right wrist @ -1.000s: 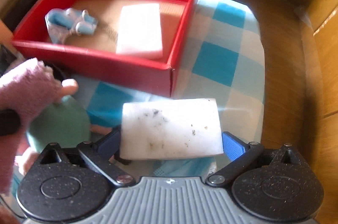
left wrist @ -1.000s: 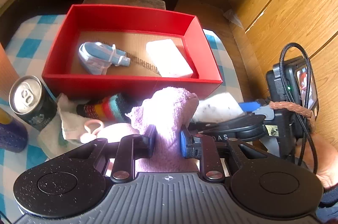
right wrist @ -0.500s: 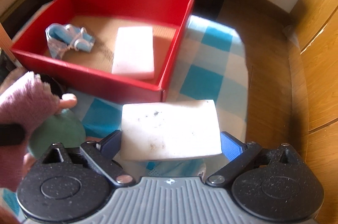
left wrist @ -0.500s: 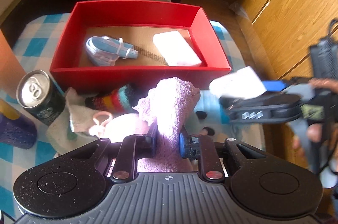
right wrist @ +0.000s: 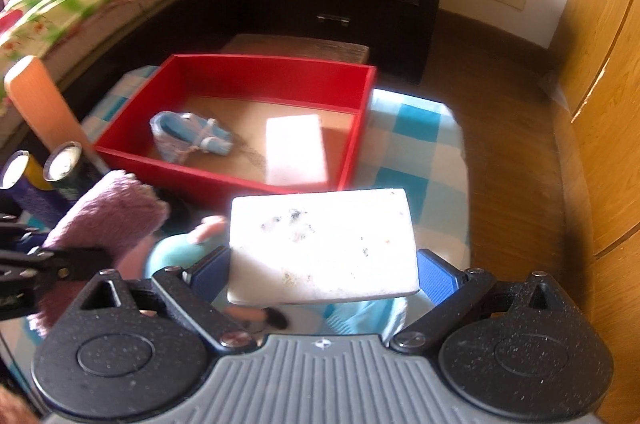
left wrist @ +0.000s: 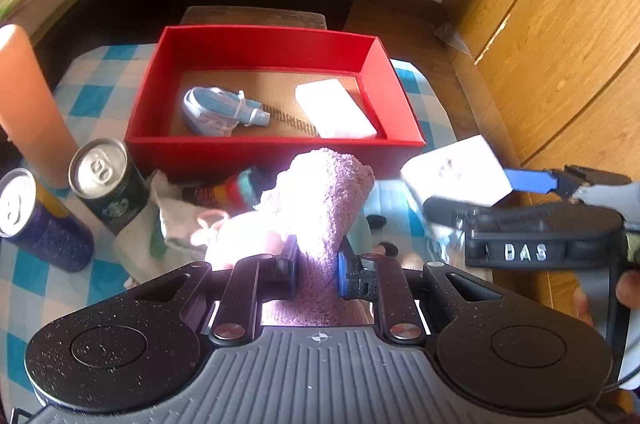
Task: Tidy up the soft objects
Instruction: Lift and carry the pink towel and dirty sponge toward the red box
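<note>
On the left wrist view only: we see striped sock.
Left gripper: clamps purple towel, tilted down.
Right gripper: grips white sponge, tilted down.

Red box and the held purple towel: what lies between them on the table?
In the left wrist view, a rolled striped sock lies against the red box front wall, left of the purple towel. Directly ahead, nothing else shows.

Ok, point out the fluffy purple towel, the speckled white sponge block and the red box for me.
fluffy purple towel (left wrist: 324, 196): left wrist view, its bunched top.
speckled white sponge block (right wrist: 324, 244): right wrist view, middle of its top face.
red box (left wrist: 256, 148): left wrist view, near wall.
</note>
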The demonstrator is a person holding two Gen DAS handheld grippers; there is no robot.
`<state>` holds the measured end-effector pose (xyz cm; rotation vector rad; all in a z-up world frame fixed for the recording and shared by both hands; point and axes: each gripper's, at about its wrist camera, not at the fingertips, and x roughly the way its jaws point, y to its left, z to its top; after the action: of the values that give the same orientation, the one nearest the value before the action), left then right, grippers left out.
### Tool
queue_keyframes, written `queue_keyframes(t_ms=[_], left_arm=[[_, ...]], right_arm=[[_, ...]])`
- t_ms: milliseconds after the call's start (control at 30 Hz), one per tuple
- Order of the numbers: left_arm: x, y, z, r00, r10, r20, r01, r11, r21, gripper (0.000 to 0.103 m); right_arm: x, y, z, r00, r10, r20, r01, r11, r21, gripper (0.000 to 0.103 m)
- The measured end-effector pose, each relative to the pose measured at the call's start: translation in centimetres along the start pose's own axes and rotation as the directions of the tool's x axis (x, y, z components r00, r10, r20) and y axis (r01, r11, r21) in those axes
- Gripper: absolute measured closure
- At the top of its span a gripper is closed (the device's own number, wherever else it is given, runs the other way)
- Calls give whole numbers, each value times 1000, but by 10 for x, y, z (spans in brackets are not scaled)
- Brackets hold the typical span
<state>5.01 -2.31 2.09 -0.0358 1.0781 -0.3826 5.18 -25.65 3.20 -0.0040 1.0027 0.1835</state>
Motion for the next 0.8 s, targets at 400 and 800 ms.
queue_keyframes(t_ms=[400, 800], left_arm=[[6, 33, -59, 995, -12, -94, 8, 999, -41, 86], [-42, 12, -18, 999, -10, 39, 10, 1000, -15, 89]], right_arm=[[-9, 66, -57, 988, 142, -54, -148, 979, -141, 26], [-43, 67, -28, 992, 110, 55, -102, 986, -130, 26]])
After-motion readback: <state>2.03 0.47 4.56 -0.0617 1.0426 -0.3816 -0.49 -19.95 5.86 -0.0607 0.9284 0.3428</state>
